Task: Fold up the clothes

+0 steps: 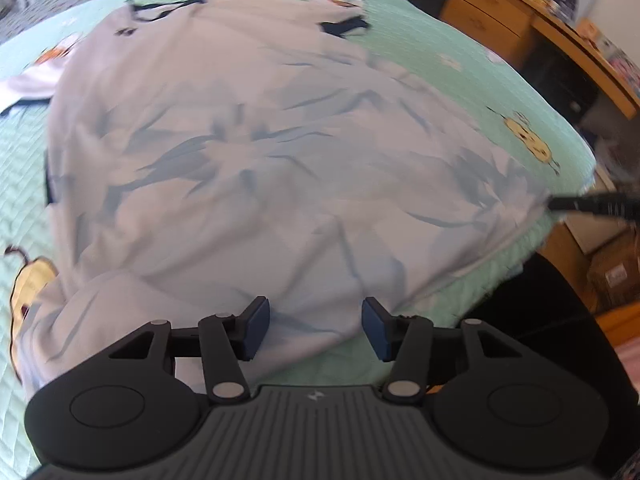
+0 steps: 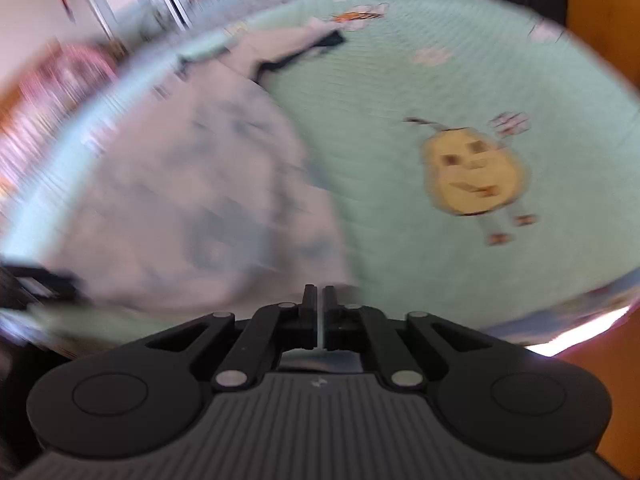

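On the mint quilted bedspread (image 1: 460,64) lies the garment (image 1: 248,152), a pale tie-dye shirt w/ dark trim, spread mostly flat, long axis running away from me toward the far neckline.

Left gripper (image 1: 315,330) hangs over the near hem, pads about half apart, nothing pinched; cloth sits under and between them but I see no contact. Right gripper (image 2: 319,304) is nearly shut, just a slit of light between the pads. It seems to sit at the hem's right corner, but the frame is too blurred to say if any fabric is caught.

Relation that counts: the shirt lies ahead of both sets of fingers, hem nearest, so I judge the next fold goes hem-to-collar. Left is squarely over the cloth; right is at its edge w/ bare bedspread ahead.

Left view shows the whole shirt, sleeves, wooden desk (image 1: 520,28) beyond, and a dark fingertip at the right corner of the hem, prob. the other gripper. Right view shows only the shirt's right side, plus a yellow cartoon print (image 2: 472,172) on the cover.
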`<state>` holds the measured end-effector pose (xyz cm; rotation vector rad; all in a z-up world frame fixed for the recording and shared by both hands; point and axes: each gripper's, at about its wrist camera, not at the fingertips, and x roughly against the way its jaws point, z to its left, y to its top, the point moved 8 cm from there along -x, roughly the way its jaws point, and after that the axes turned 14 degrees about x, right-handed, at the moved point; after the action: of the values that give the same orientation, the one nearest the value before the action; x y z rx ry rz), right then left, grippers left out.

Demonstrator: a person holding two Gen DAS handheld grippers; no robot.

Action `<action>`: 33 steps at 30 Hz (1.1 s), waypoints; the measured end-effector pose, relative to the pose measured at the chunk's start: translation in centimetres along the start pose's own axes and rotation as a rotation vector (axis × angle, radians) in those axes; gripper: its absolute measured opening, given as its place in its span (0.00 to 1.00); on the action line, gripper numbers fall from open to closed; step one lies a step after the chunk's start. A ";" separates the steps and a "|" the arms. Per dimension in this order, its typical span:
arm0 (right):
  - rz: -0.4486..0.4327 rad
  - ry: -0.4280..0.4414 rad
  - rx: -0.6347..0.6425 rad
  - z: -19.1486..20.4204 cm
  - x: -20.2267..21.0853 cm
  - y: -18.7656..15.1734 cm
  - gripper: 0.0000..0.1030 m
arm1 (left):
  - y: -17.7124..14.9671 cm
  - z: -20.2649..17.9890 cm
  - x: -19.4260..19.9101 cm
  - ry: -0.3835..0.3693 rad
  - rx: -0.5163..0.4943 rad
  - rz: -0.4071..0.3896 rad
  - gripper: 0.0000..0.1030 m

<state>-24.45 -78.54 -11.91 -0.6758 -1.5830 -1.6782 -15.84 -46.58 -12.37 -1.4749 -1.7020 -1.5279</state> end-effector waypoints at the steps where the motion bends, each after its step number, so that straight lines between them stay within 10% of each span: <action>1: 0.011 -0.022 0.015 -0.2 0.2 -0.4 0.07 | 0.1 0.4 0.2 0.009 0.016 -0.006 0.52; 13: -0.075 0.050 -0.233 -3.1 -1.3 0.9 0.35 | 2.7 6.8 3.7 0.038 0.338 -0.091 0.55; 21: -0.121 -0.118 0.146 2.9 -0.7 2.4 0.35 | 2.2 8.9 4.1 0.051 0.400 -0.083 0.55; 29: -0.035 -0.162 0.163 3.7 -3.3 1.1 0.33 | 1.8 7.5 3.4 0.054 0.328 -0.062 0.55; 33: -0.038 -0.161 0.146 3.3 -3.3 1.0 0.14 | 1.7 7.4 3.1 0.056 0.333 -0.053 0.55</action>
<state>-21.99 -74.73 -13.49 -0.7246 -1.8225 -1.5491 -13.03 -39.01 -11.33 -1.2138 -1.8669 -1.2238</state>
